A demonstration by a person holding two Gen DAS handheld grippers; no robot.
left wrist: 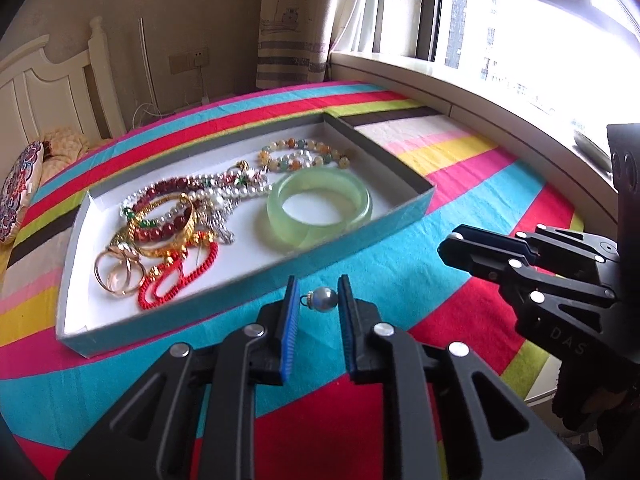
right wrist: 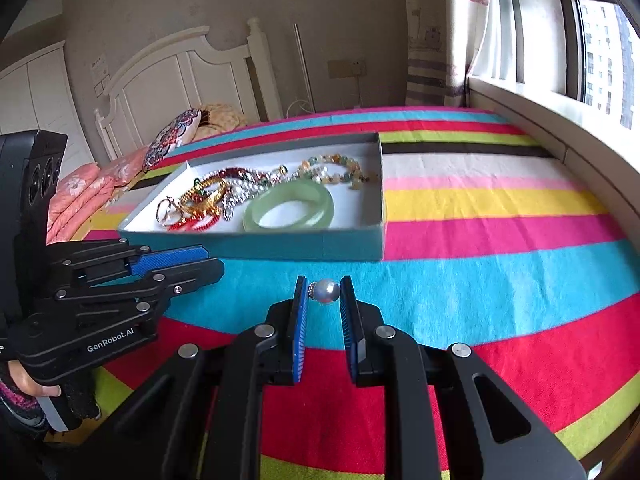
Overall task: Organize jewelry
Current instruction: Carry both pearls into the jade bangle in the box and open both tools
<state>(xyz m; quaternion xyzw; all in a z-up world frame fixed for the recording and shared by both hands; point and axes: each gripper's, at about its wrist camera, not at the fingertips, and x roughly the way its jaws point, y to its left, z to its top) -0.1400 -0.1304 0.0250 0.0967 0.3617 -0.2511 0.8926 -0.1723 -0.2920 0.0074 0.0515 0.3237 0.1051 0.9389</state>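
Nearest each camera, a pearl earring sits clamped between blue pads: the left tool [left wrist: 316, 294] pinches one pearl earring [left wrist: 323, 294], its small ring cap turned toward the left pad, and the right tool [right wrist: 323, 291] pinches a matching pearl earring [right wrist: 326, 291] the same way. Both hang just above the striped bedspread [left wrist: 420, 248], near the front wall of the shallow box [left wrist: 360, 236].

Judging by this, the step in hand is carrying the pair to the box. The next move calls for lifting each pearl over the teal front wall and parting the pads above bare white floor, perhaps the front corner right of the jade bangle [left wrist: 320, 208], so the small pieces do not tangle.

Inside the box, the bangle lies front right; gold bangles [left wrist: 168, 220], red cord bracelets [left wrist: 180, 276] and gold hoops [left wrist: 118, 276] crowd the left, pearl strands [left wrist: 224, 196] the middle, and a beaded agate bracelet [left wrist: 304, 152] the far side.

Beyond the bed stand a white headboard [right wrist: 180, 76], a curtain [left wrist: 304, 20] and a bright window [left wrist: 540, 40].
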